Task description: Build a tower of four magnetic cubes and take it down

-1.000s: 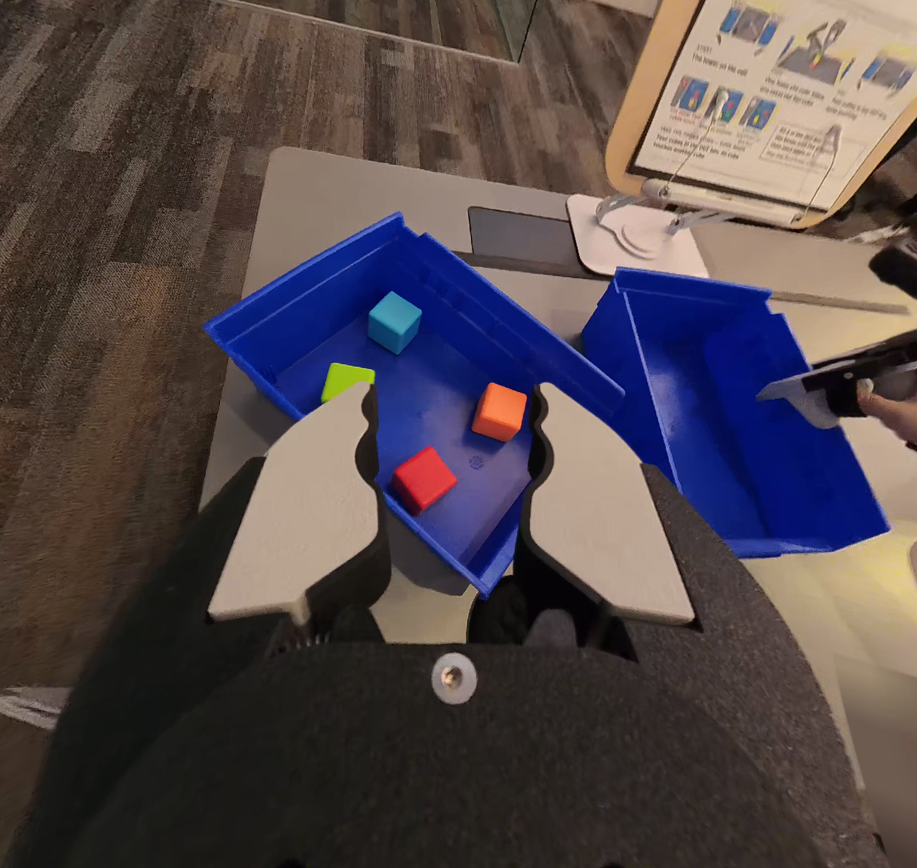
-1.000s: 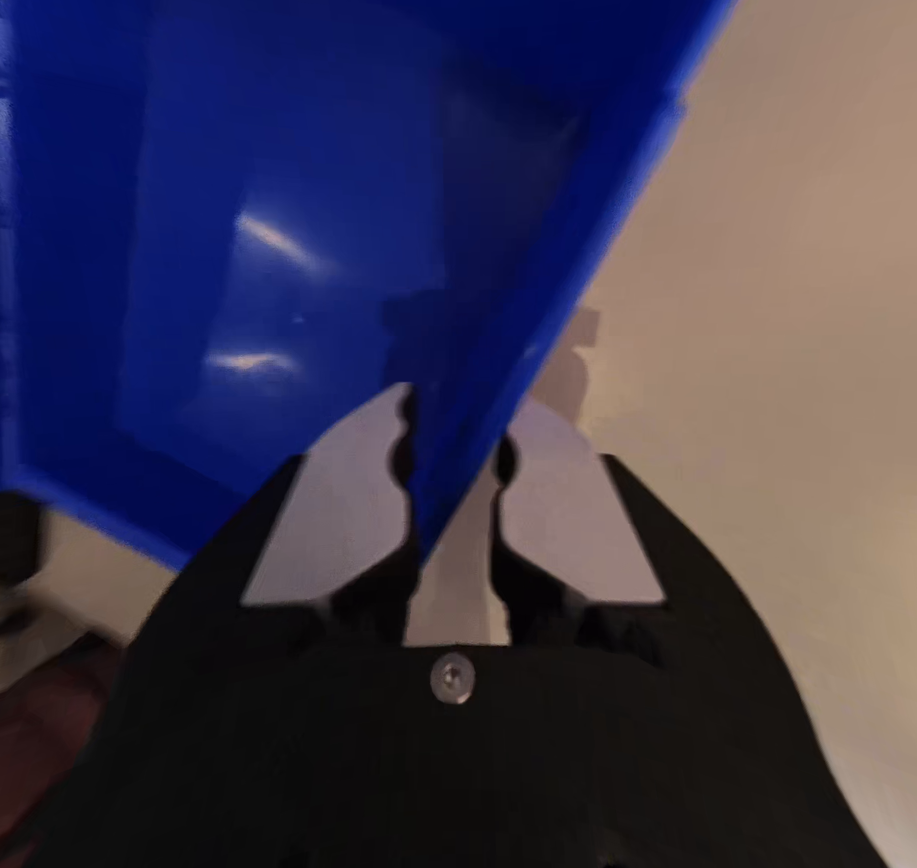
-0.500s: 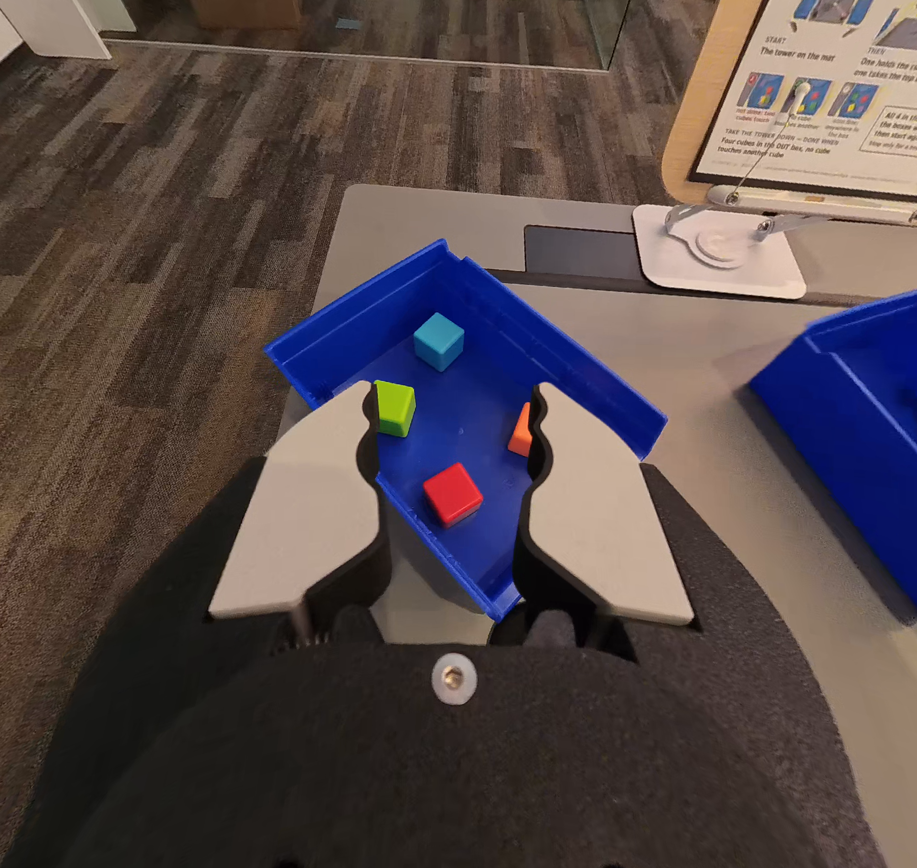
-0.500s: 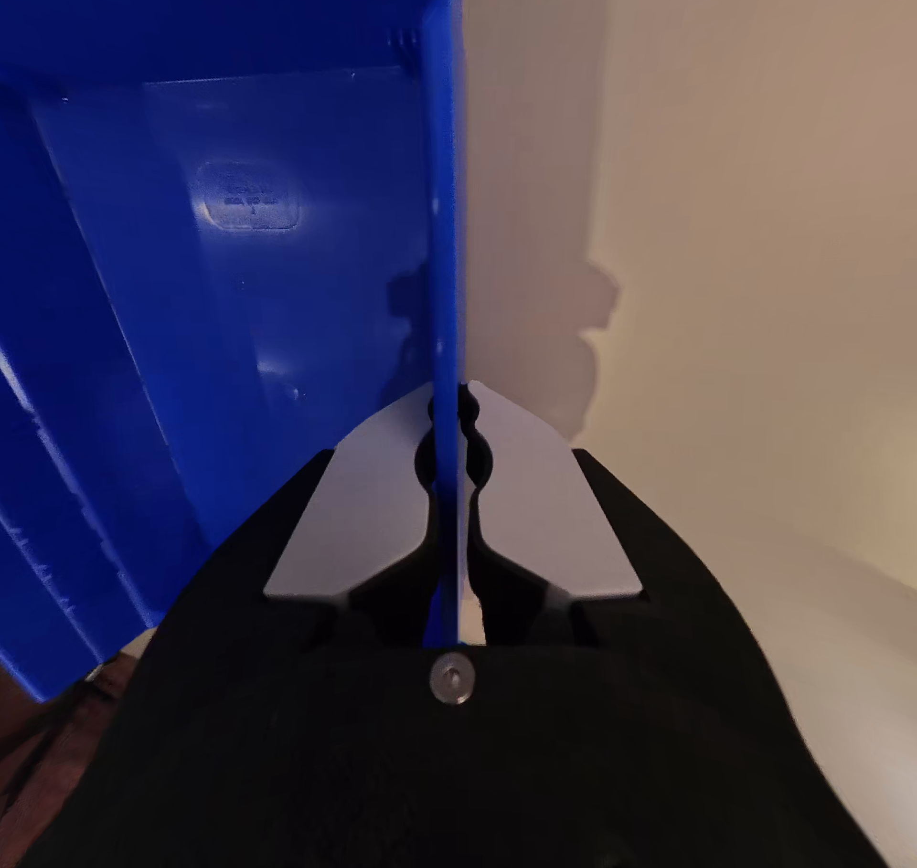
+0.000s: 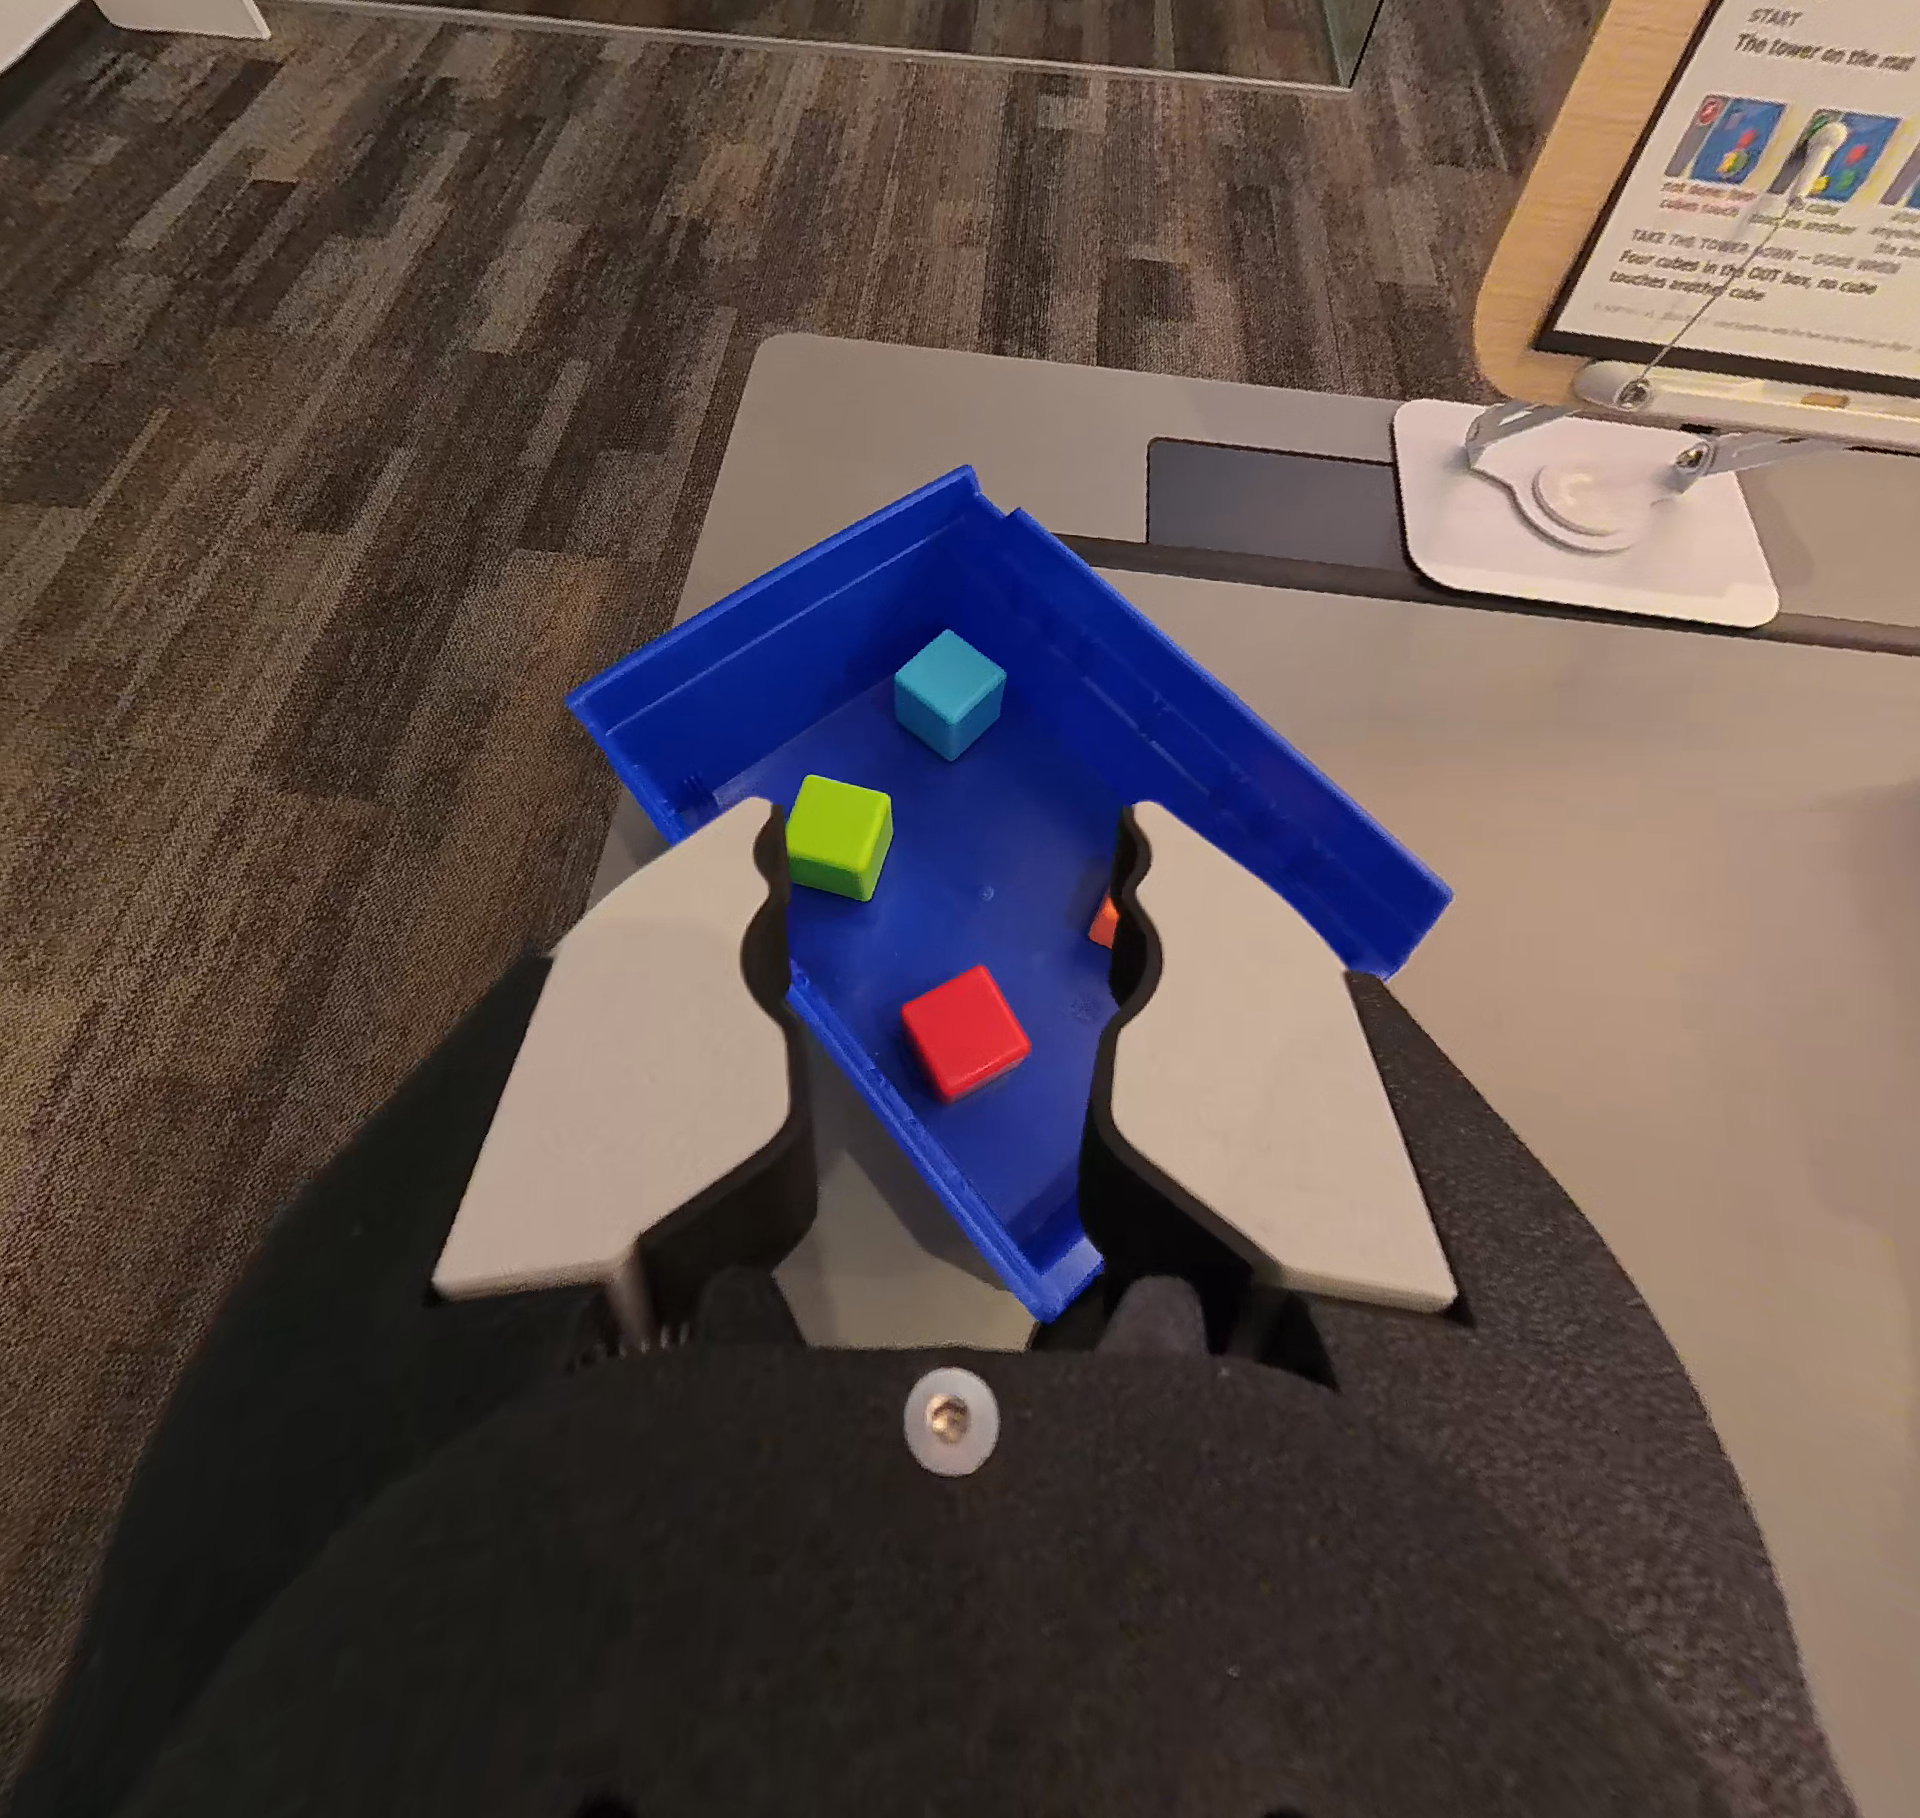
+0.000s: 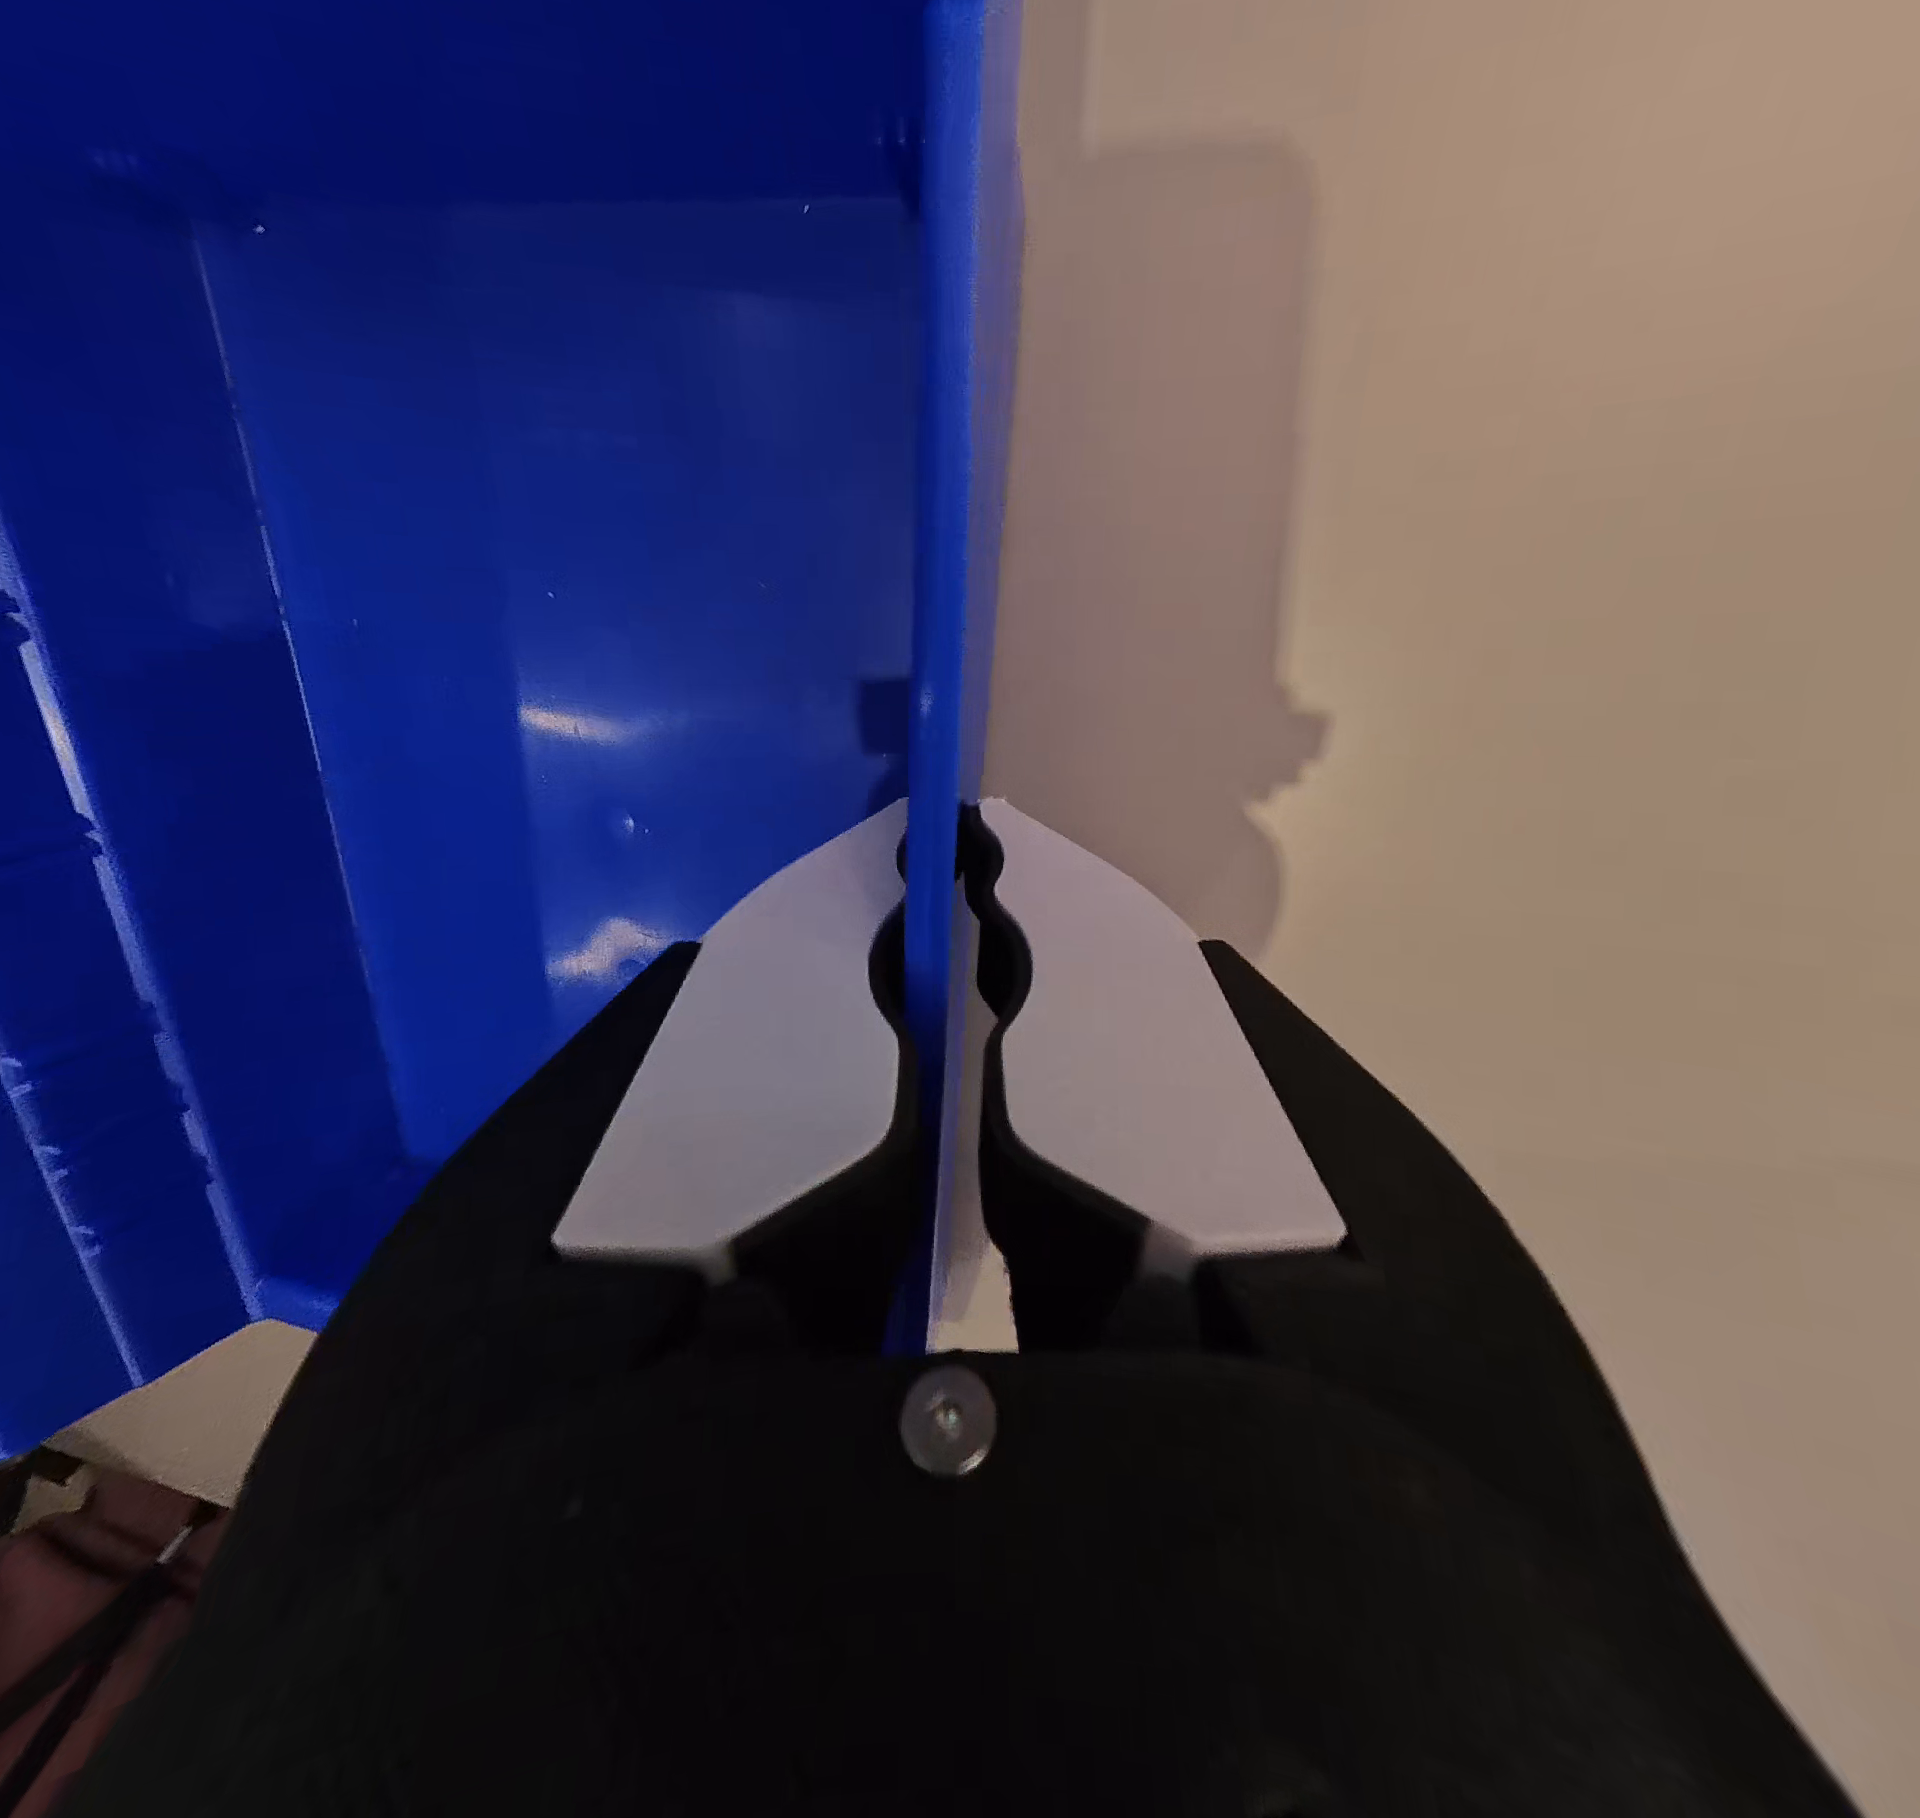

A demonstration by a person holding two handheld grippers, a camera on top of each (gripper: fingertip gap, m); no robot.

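The four cubes, blue [image 5: 949, 691], green [image 5: 840, 834], red [image 5: 965, 1030] and a half-hidden orange one [image 5: 1103, 921], lie apart in the blue bin [image 5: 1226, 760] on the tabletop [image 5: 1558, 937], looking light, rigid and smooth, best pinched across flat opposite faces; the left hand-held gripper [image 5: 945, 838] hangs agape above, the right hand-held gripper [image 6: 940, 833] clamps a second bin's wall [image 6: 951, 418].

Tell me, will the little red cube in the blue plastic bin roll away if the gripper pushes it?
Probably not. The small red cube has flat faces and rests on one, so a push would likely slide it across the smooth floor of the blue plastic bin. Being magnetic, it may snap onto another cube if pushed close; right now it sits apart from the green cube.
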